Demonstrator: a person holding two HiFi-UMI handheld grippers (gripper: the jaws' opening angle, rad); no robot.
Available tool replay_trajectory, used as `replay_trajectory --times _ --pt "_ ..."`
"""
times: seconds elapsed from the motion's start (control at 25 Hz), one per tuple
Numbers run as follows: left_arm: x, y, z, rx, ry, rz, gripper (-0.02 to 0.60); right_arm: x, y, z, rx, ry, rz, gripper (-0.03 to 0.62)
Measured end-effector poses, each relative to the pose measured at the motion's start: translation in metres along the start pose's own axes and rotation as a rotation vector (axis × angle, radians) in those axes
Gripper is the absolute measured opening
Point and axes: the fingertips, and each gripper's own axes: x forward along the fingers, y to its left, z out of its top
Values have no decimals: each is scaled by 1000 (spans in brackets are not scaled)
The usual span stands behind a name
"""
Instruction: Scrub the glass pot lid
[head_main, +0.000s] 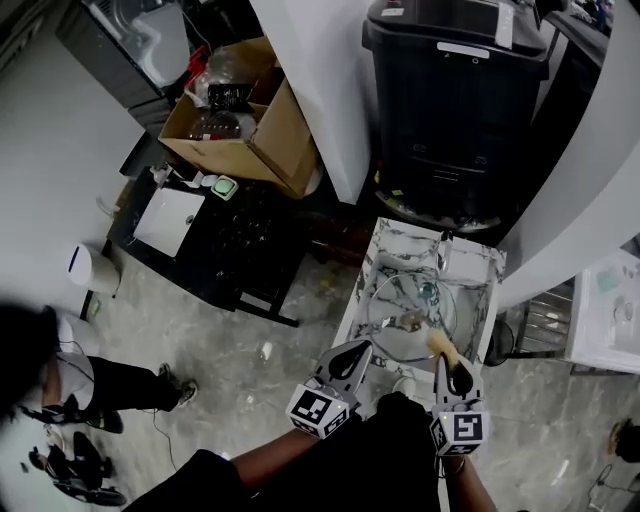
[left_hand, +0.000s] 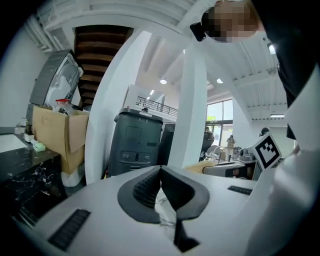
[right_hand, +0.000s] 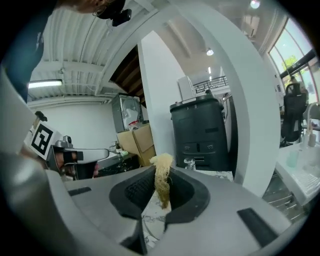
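The round glass pot lid lies flat in a white marble basin, its knob near the middle. My right gripper is at the lid's near right rim, shut on a tan loofah scrubber whose tip rests over the glass. In the right gripper view the scrubber sticks up between the jaws, which close on it. My left gripper hovers at the lid's near left edge. Its jaws meet at the tips with nothing between them.
A black bin stands behind the basin, beside a white pillar. An open cardboard box and a black table are at the left. A person sits on the floor at the lower left.
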Motion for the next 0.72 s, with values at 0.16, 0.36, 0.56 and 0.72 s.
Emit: replay_trajectory --times 0.16,0.36,0.56,0.72 --pt "14 9 -7 2 33 39 17 30 -5 -16 11 73 76 67" --pt "30 31 -22 22 58 60 17 69 8 -37 21 158 138 67" --pt "45 55 -47 20 86 23 17 105 22 -50 13 202 131 67" --pt "50 71 -65 -5 121 4 17 128 32 -74 29 272 146 67"
